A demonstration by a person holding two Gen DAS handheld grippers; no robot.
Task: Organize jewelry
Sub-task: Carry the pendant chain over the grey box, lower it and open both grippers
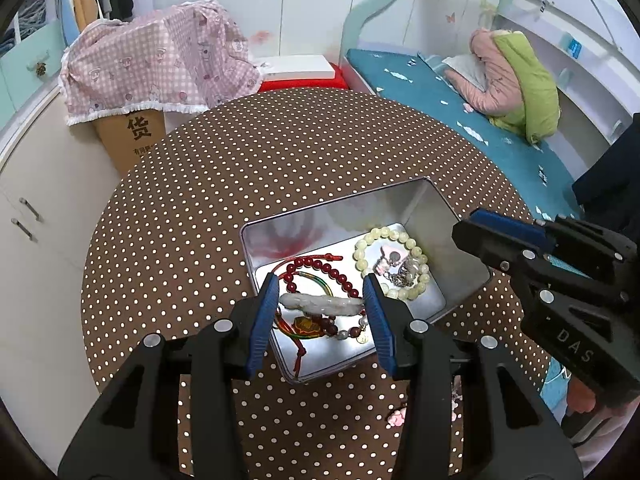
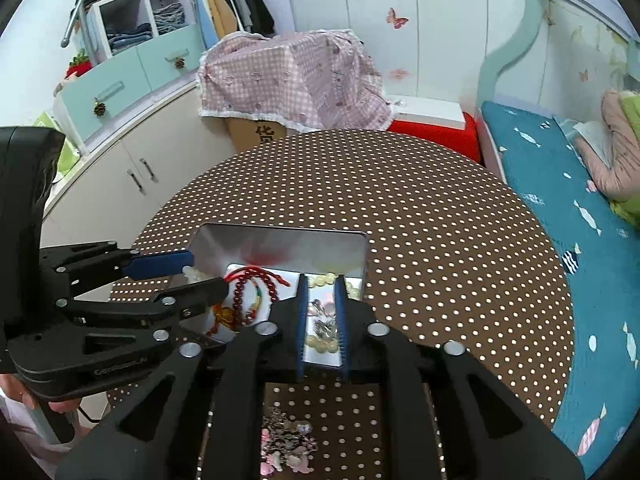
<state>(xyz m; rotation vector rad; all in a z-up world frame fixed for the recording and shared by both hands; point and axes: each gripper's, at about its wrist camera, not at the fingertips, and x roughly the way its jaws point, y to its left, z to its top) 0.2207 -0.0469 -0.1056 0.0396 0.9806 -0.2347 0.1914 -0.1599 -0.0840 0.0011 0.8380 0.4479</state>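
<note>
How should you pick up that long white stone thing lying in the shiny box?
Probably by its middle, coming straight down from above. The long pale jade-like pendant lies flat on other jewellery in the open silver metal tin, and the tin's walls block a sideways approach. It lies crosswise between the open left hand-held gripper fingers, so the gripper should turn to close across its narrow width.

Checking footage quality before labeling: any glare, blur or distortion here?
Left wrist view: strong fisheye bending at the edges, the tin has reflective walls with a red smear, and the jewelry is sharp. Right wrist view: same bending; the charm pile near the bottom is slightly soft.
</note>
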